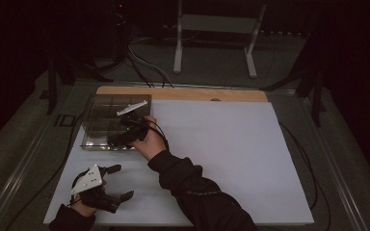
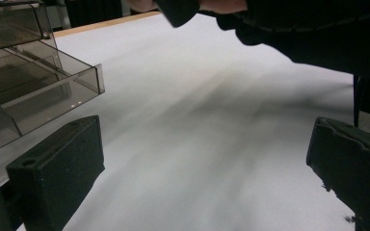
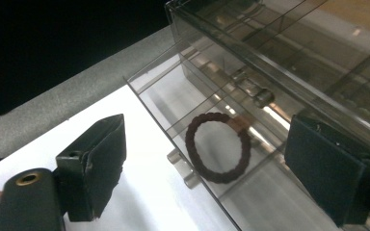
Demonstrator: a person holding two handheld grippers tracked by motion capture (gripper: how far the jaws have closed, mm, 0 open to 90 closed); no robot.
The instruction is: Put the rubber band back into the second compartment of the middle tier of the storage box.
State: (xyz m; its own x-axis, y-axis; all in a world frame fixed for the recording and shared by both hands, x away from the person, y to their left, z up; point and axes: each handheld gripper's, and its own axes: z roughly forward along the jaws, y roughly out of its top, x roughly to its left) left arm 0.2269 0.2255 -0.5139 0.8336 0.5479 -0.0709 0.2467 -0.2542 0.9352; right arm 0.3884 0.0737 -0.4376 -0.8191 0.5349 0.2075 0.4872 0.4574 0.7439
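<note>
A dark braided hair tie (image 3: 218, 147) with a small copper-coloured clasp lies flat on the floor of a compartment in the clear plastic organizer box (image 1: 92, 126), which sits at the far left corner of the white worktop (image 1: 231, 154), just short of its wooden far edge. The right gripper (image 1: 117, 139) hovers at the box's near edge, its fingers (image 3: 96, 163) spread wide with nothing between them; the tie rests below and between them but apart from both, which suggests it has been let go into that compartment rather than being picked out. The low, divided walls keep the loop from sliding. The left gripper (image 1: 118, 182) waits near the worktop's near left corner, fingers (image 2: 58, 171) also spread and empty, pointed across the bare sheet, apparently parked clear so the right hand can work at the box unhindered.
</note>
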